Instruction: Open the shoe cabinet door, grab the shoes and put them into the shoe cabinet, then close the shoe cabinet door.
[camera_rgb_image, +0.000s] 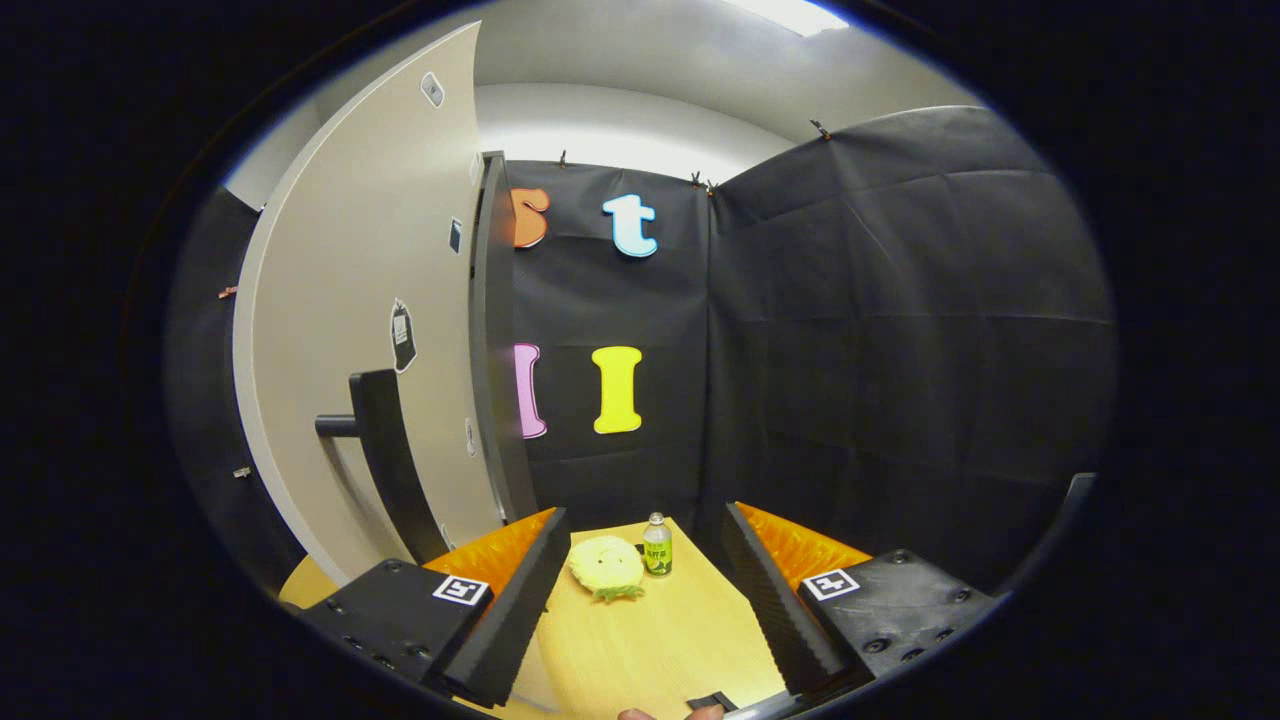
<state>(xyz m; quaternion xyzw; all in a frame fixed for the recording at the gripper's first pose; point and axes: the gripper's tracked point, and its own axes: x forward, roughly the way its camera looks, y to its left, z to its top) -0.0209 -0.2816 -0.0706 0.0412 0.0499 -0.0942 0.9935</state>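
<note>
both fingers (770, 610) of the gripper (640, 610) stand wide apart with nothing between them, over a wooden table (690, 640). just ahead of them, on the table, lie a yellow plush toy (606, 568) and, just beside it, an upright small bottle (657, 546). left of the fingers stands the tall pale cabinet (345, 330), its door (493, 350) edge-on toward the booth wall, with a dark handle (385, 450) on its near face; whether the door is ajar i cannot tell.
</note>
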